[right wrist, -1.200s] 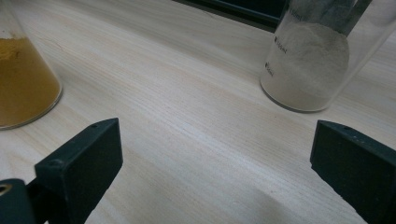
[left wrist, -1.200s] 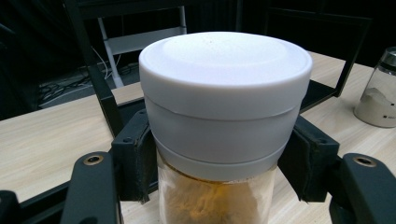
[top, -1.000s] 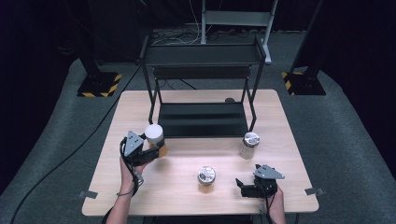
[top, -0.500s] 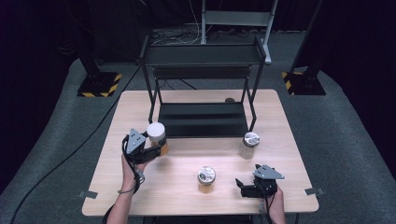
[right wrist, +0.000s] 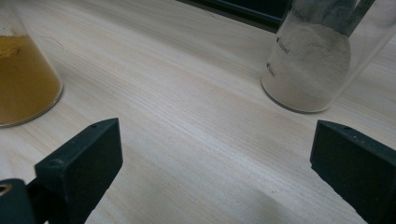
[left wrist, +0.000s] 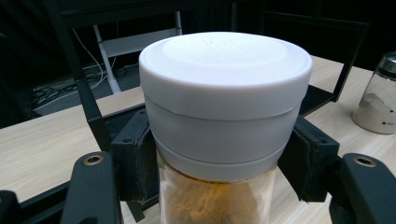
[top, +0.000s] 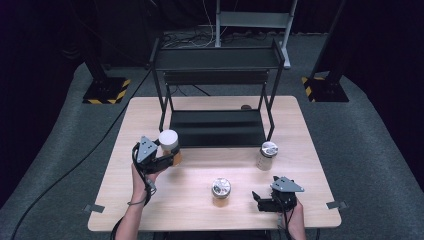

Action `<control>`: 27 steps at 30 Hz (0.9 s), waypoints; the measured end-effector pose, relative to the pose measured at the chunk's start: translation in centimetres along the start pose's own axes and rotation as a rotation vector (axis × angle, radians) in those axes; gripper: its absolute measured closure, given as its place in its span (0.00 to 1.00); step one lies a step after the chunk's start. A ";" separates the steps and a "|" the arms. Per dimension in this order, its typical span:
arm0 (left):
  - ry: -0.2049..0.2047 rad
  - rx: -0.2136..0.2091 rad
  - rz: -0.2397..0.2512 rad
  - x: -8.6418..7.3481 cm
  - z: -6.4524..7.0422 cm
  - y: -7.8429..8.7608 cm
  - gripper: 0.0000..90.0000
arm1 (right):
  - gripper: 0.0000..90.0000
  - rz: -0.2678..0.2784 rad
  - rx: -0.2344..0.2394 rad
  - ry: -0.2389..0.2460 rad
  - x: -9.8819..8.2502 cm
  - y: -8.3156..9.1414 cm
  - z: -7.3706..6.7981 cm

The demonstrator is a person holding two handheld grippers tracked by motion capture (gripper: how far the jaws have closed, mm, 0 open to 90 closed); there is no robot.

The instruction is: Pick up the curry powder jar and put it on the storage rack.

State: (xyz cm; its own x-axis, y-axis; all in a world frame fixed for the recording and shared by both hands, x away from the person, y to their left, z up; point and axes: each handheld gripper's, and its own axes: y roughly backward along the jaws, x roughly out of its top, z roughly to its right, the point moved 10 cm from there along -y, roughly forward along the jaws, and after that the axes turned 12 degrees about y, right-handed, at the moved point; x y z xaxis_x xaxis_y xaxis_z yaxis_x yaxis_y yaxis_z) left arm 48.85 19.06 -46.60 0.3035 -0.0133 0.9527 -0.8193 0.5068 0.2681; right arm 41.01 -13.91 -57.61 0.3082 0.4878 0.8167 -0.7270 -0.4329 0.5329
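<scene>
Between the left gripper's pads sits a white-lidded spice jar, clamped just below the lid: probably rigid, slippery glass, moderately heavy. The right gripper stands open.

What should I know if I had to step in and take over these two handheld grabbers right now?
Left gripper: shut on the white-lidded jar of orange powder, near the rack's lower shelf.
Right gripper: open, holding nothing, low over the table.
The white-powder jar and the metal-lidded jar stand on the table.
Done: one jar gripped.
Left, probably: shelve it, then the other two.
</scene>
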 end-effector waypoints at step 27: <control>-0.001 -0.008 0.002 0.5 0.2 -1.1 0.39 | 0.02 -0.002 -0.004 0.002 0.0 0.0 0.0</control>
State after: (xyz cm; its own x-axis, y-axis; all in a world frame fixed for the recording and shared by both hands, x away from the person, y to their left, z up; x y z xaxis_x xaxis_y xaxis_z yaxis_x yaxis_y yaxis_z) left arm 49.79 18.34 -46.33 0.3020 -0.0130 0.9532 -0.8156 0.5141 0.2654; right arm 41.01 -13.91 -57.62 0.3090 0.4900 0.8151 -0.7286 -0.4290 0.5340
